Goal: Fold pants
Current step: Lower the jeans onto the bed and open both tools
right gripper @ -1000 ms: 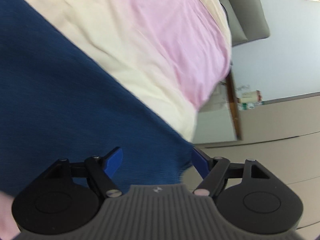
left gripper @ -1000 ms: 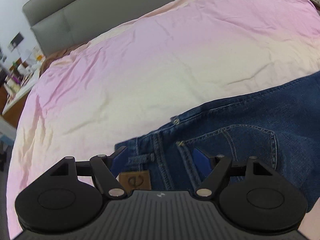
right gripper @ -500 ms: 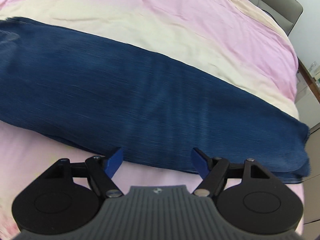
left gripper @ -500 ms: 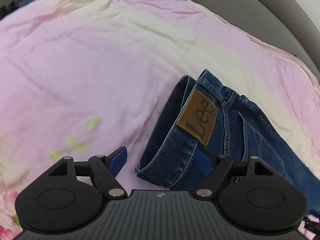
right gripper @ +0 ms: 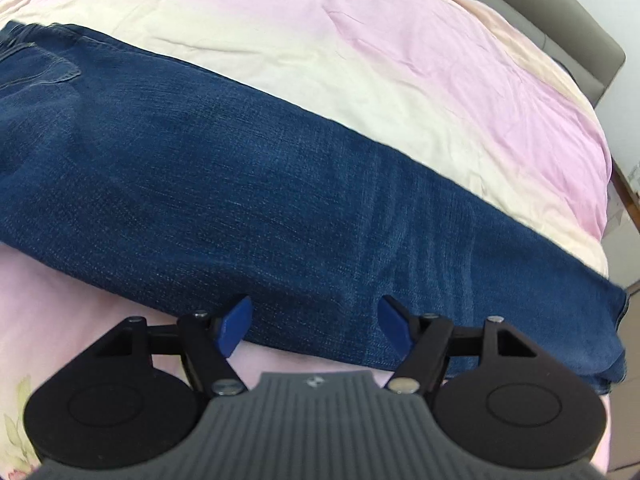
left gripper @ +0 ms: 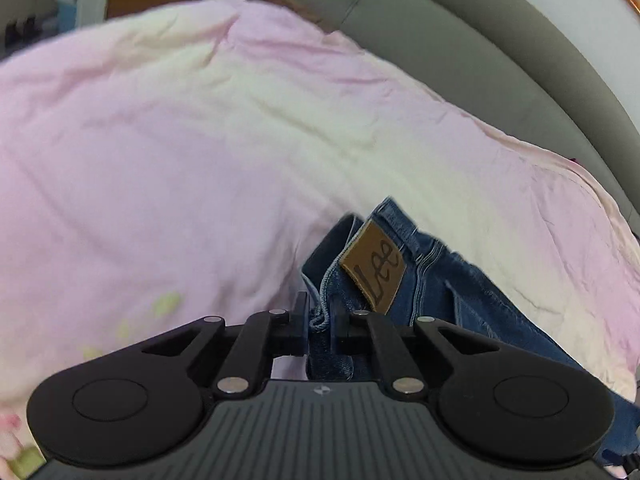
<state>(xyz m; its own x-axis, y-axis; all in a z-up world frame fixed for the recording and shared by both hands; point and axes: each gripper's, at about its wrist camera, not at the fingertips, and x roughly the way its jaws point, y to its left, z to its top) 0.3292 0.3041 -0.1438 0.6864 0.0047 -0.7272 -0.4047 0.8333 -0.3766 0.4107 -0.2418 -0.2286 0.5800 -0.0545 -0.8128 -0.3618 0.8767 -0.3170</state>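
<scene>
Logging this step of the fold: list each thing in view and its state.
Jeans: laid lengthwise on the bed, legs stacked.
Waistband: pinched, lifted a little.
Left gripper: shut on the waistband.
Right gripper: open, closing, over the near leg edge, not gripping.
Bedcover: spread, lightly creased.

You have open bedspread (left gripper: pixel 168 168) left of and beyond the jeans (right gripper: pixel 248 200), while the grey headboard (left gripper: pixel 480 64) walls off the far side.

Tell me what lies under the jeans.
The jeans lie flat on a pink and cream bedsheet, which shows all around them. Whatever is directly beneath the denim is covered.
</scene>
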